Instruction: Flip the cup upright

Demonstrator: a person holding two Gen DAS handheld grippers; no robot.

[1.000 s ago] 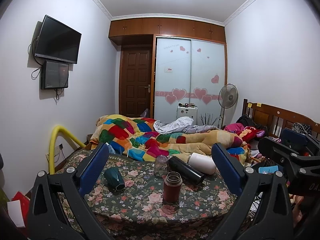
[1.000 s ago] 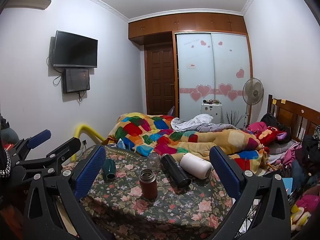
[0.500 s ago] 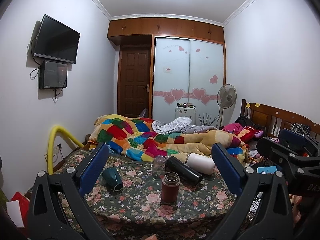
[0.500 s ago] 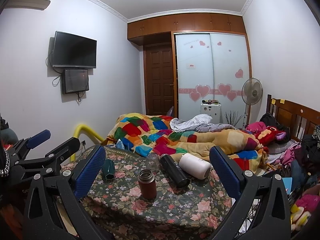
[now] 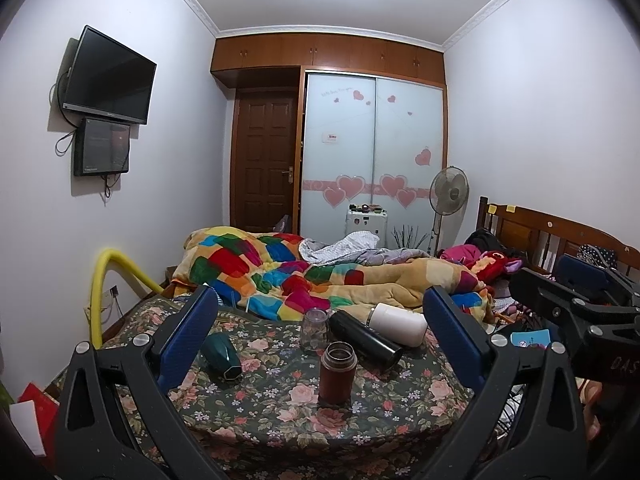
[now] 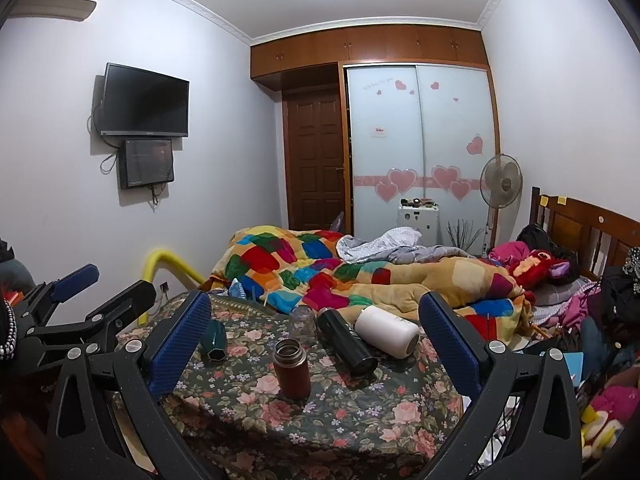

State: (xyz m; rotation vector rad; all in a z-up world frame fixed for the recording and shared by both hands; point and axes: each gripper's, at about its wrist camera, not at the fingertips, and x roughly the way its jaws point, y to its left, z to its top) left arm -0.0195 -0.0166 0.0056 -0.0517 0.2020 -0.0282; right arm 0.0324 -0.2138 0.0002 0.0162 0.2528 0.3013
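Note:
On a floral-clothed table (image 5: 280, 412) a brown flask (image 5: 337, 372) stands upright with an open mouth; it also shows in the right wrist view (image 6: 291, 368). A dark green cup (image 5: 222, 354) lies on its side at the left, also seen from the right wrist (image 6: 214, 338). A black flask (image 5: 364, 338) and a white cup (image 5: 398, 324) lie on their sides at the back. A clear glass jar (image 5: 313, 328) stands by them. My left gripper (image 5: 320, 332) is open and empty, back from the table. My right gripper (image 6: 316, 340) is open and empty.
A bed with a colourful patchwork quilt (image 5: 312, 272) lies right behind the table. A yellow padded rail (image 5: 108, 276) curves at the left. A wooden headboard (image 5: 552, 236) and piled clothes fill the right side. A standing fan (image 5: 448, 196) is by the wardrobe.
Both grippers have drifted back and slightly up from the table; the objects look a little smaller and lower. Nothing on the table has moved. Both grippers stay open.

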